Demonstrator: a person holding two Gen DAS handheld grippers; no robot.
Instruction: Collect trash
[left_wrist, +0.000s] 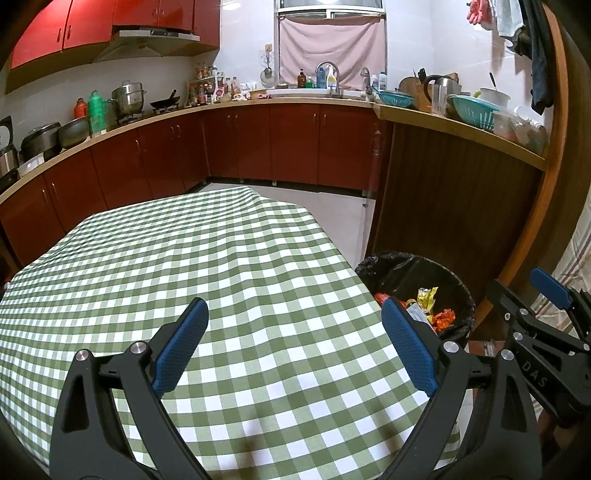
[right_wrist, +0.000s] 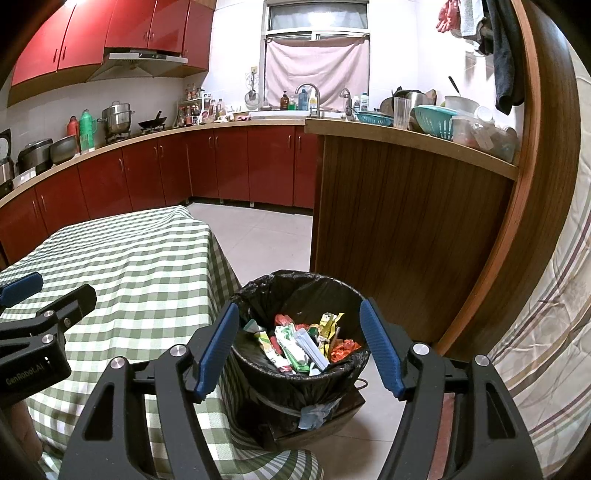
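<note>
Hovering over the green-and-white checked tablecloth (left_wrist: 221, 258), the left gripper (left_wrist: 295, 343) has its blue-padded jaws spread wide with nothing between them; only bare cloth shows in the gap. Landmark for all positions: the trash bin (right_wrist: 295, 291), a round container lined with a black bag, standing on the tiled floor (right_wrist: 266, 236) just beside the table's right edge and in front of a wooden counter panel (right_wrist: 406, 221). In the left wrist view the trash bin (left_wrist: 391, 266) appears past the table's right edge, partly hidden by the left gripper's right finger. Above the bin, the right gripper (right_wrist: 299, 347) has its jaws parted, empty, framing the bin's opening from either side. Inside the bin lies the collected trash (right_wrist: 306, 343): crumpled wrappers in orange, yellow, green and white, with one pale flat packet near the front; individual items are hard to separate in the pile. A patch of pale blue tape (right_wrist: 314, 415), or perhaps a tag, clings to the bin's outer wall below the rim. The bin rests on what looks like a dark wooden base (right_wrist: 328, 424). Left of the bin, the left gripper (right_wrist: 48, 295) is seen from the side above the tablecloth (right_wrist: 147, 258). Right of the bin hangs a striped fabric (right_wrist: 546, 332). Behind the bin run red kitchen cabinets (right_wrist: 221, 166) under a cluttered worktop.
</note>
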